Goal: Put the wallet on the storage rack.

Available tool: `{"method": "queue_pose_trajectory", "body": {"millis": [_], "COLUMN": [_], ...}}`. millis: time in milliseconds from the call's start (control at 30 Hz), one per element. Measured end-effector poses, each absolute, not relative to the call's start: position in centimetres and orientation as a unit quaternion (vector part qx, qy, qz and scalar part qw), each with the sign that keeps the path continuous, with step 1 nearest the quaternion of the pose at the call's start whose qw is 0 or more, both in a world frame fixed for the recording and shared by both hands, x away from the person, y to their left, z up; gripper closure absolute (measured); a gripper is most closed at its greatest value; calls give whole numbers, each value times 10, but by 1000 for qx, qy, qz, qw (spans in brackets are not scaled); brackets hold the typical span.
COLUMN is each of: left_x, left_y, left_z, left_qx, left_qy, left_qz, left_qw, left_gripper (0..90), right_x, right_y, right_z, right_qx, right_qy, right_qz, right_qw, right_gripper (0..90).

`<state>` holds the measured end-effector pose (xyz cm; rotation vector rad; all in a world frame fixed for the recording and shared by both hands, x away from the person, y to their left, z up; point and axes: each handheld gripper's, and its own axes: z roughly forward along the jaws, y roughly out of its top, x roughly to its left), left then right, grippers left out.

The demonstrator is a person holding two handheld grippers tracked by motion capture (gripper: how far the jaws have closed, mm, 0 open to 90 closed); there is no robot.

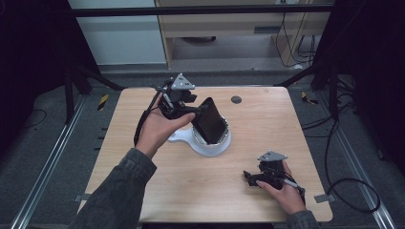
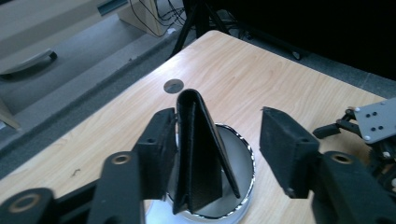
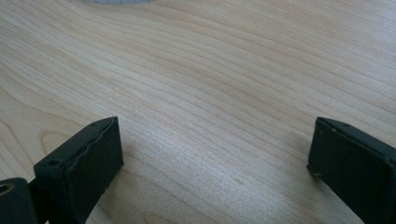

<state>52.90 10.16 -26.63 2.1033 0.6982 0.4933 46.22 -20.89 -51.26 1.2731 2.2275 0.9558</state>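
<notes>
Black wallet, folded, stands on end in a white pan near the middle of the desk, a bit toward the far edge. It leans toward the far-left corner, top well above the pan rim. From the high view the pan's short handle pokes out to the left.

Left gripper sits right at the wallet. In the left gripper view the jaws straddle it: one pad looks pressed flat on the wallet's side or just beside it, the other stands well off with a clear gap, so the jaws are partly open and nothing is clamped. The pan rim sits right under the jaws, so it's kind of in the way on that side.

Right gripper rests low near the near-right corner, well apart from the pan. Its jaws are spread wide over bare wood with nothing between them, and a sliver of the pan shows at the top of the right gripper view.

Other stuff: a small round grey cap set in the desk near the far edge, just past the pan. Cables on the floor to the right, a black frame bar across the back.

Count: one wallet, one pan, one cap, two grippers.
</notes>
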Motion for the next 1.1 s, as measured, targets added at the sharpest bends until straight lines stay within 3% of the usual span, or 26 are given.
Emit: {"method": "queue_pose_trajectory", "body": {"millis": [300, 533, 1100], "left_x": [523, 512, 484], "left_y": [101, 104, 124], "left_z": [-281, -292, -341], "left_qx": [841, 840, 846], "left_qy": [290, 287, 277], "left_qz": [191, 195, 178], "left_qw": [416, 418, 419], "left_gripper": [200, 92, 49], "right_x": [462, 462, 462], "right_y": [-209, -209, -208], "right_z": [-513, -513, -513], "right_qx": [455, 454, 456], "right_qy": [797, 798, 797], "right_qz": [342, 342, 342], "right_qw": [201, 201, 201], "right_gripper": [32, 31, 30]}}
